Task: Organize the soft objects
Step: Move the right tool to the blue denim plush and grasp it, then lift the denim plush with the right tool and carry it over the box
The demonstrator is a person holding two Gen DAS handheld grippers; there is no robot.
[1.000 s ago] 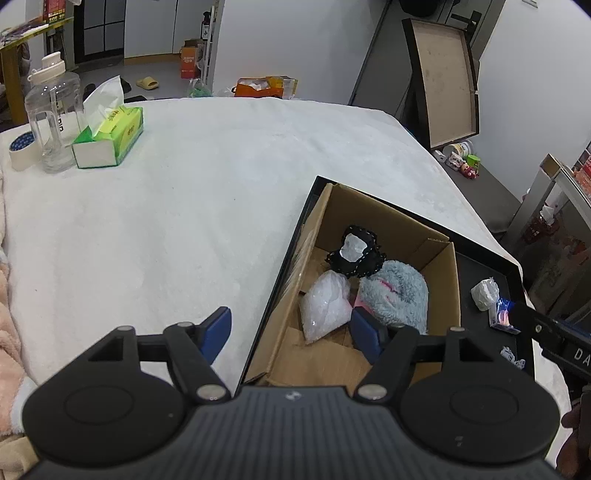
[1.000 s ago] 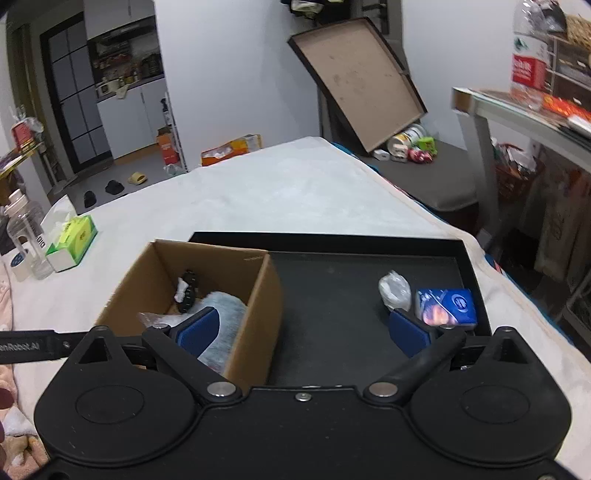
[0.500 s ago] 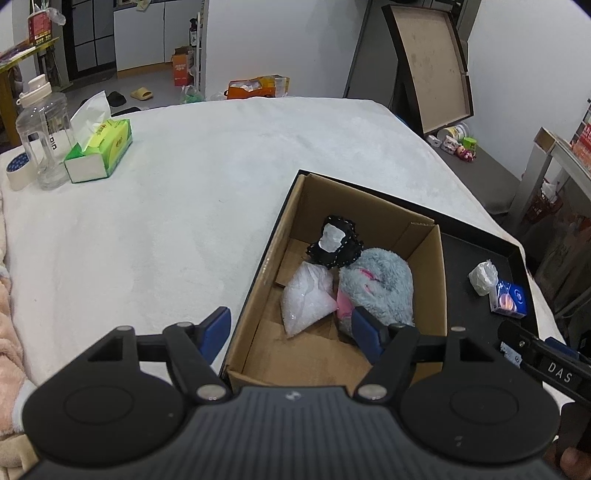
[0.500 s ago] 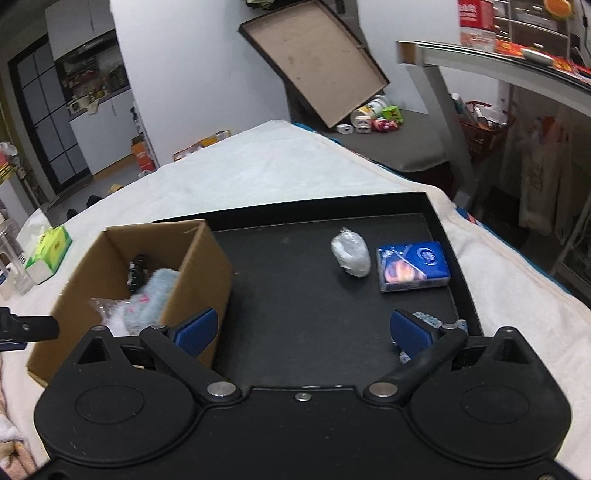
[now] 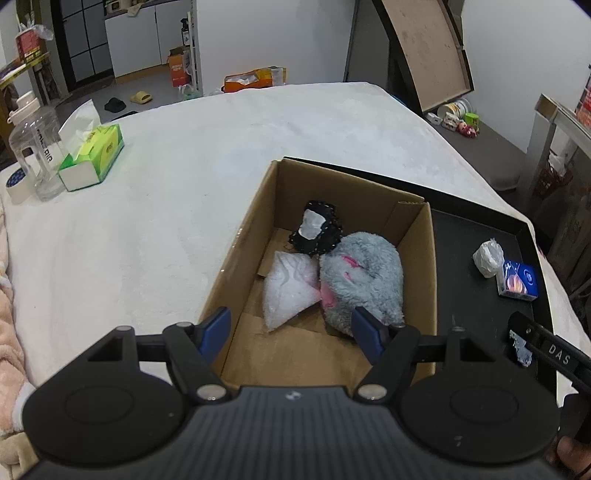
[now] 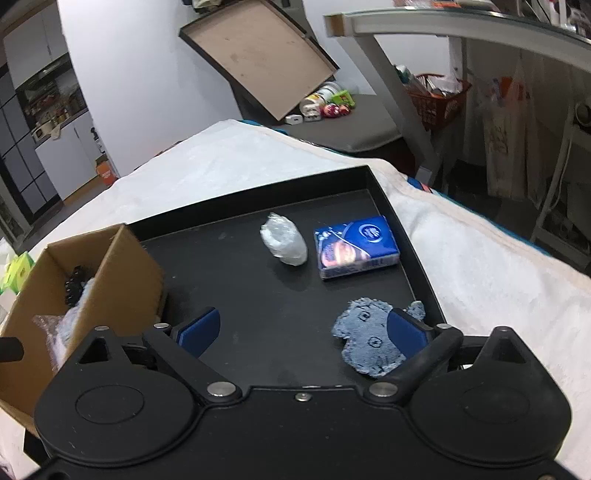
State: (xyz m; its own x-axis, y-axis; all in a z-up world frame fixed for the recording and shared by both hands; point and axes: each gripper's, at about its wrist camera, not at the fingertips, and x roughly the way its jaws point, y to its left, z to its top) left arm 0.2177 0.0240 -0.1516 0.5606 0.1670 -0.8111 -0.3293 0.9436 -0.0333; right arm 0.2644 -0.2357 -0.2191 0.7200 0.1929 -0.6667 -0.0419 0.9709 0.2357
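Observation:
A cardboard box (image 5: 417,258) holds a grey-pink plush (image 5: 364,275), a clear plastic bag (image 5: 290,286) and a black pouch (image 5: 317,230). My left gripper (image 5: 291,330) is open and empty above the box's near end. The box (image 6: 122,269) stands in a black tray (image 6: 258,295). On the tray lie a crumpled white wad (image 6: 284,243), a blue tissue pack (image 6: 356,247) and a grey-blue cloth (image 6: 364,339). My right gripper (image 6: 301,330) is open above the tray, its right finger over the cloth. The wad (image 5: 488,257) and pack (image 5: 518,279) also show in the left wrist view.
A white cloth covers the table (image 5: 184,206). At its far left stand a green tissue box (image 5: 94,157), a clear bottle (image 5: 37,147) and a tape roll (image 5: 16,181). A metal table (image 6: 461,22) and a chair with toys (image 6: 325,107) stand right of the table.
The right gripper has swung right and down over the tray, bringing the grey-blue cloth into view. The left gripper has moved further over the box. Both stayed open.

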